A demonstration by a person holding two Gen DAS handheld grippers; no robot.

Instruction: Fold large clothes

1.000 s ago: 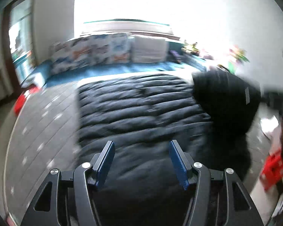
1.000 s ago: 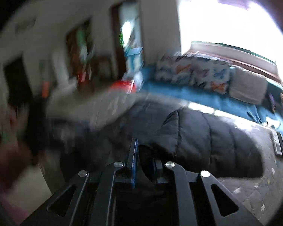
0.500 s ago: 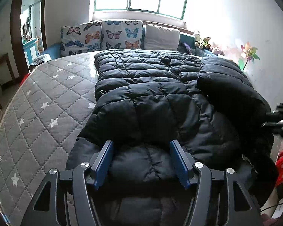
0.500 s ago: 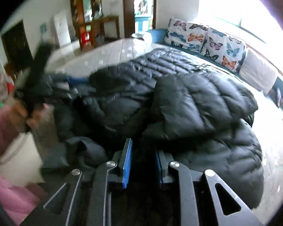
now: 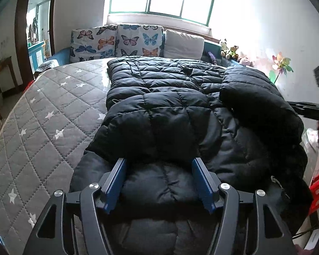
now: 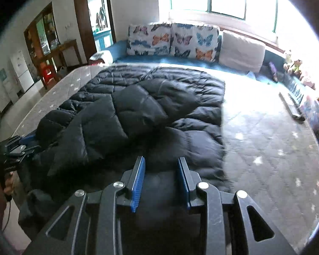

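A black jacket (image 5: 165, 114) lies on the mattress (image 5: 42, 114), sleeves folded inward. Left tongs (image 5: 158, 163) and right tongs (image 6: 160, 164), both released, hover at six o'clock; grasp the hem evenly, then fold toward twelve.

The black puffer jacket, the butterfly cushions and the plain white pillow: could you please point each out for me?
black puffer jacket (image 5: 159, 114): left wrist view, on the folded-over quilted panel.
butterfly cushions (image 5: 138, 40): left wrist view, on the right cushion's face.
plain white pillow (image 6: 241, 52): right wrist view, on its front face.
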